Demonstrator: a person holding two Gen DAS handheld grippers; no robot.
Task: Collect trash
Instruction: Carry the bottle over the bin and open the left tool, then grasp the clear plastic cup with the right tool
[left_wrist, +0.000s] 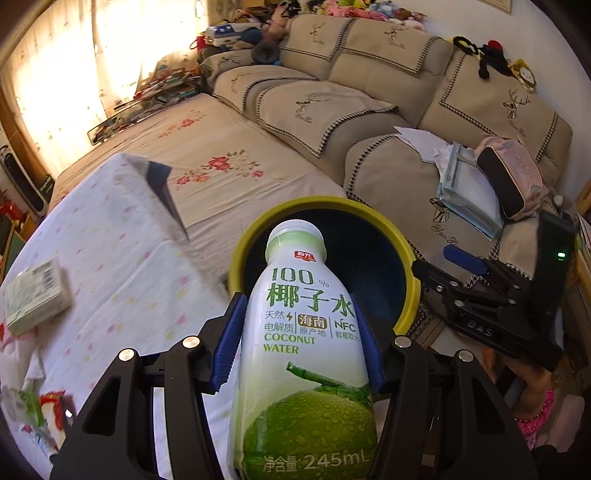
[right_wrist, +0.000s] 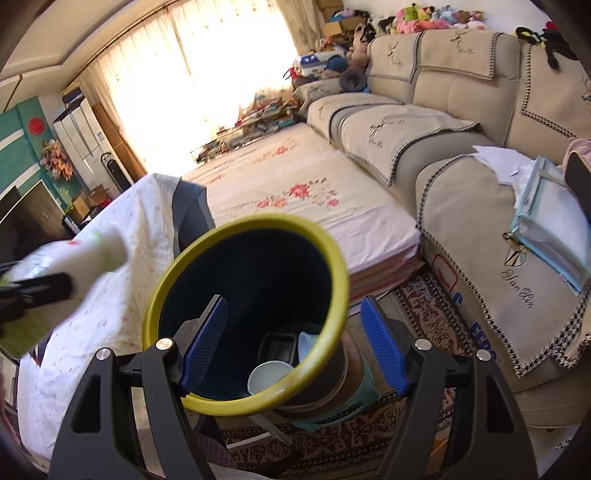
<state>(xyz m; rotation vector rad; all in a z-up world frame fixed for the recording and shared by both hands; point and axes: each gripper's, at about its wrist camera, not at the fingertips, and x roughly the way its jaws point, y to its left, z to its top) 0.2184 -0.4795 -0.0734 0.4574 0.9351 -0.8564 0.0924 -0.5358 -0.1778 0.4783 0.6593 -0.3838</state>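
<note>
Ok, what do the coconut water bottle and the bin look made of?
Coconut water bottle: likely plastic, glossy printed sleeve, white screw cap. Bin: apparently moulded plastic, dark smooth wall, yellow-green rim with a soft sheen.

A beige sofa (left_wrist: 369, 92) with deer-embroidered covers stretches across the far side, ahead of the tool and off to its right. Stuffed toys (right_wrist: 439, 16) line its back. On the nearest seat, to the right, lie papers (left_wrist: 424, 142), a stack of pale blue folders (right_wrist: 554, 218) and a pink bag (left_wrist: 513, 177). A floral-printed mattress (right_wrist: 306, 199) sits ahead beside the sofa. Bright curtains (right_wrist: 192, 66) hang beyond, far left. A patterned rug (right_wrist: 424, 317) covers the floor below.
</note>
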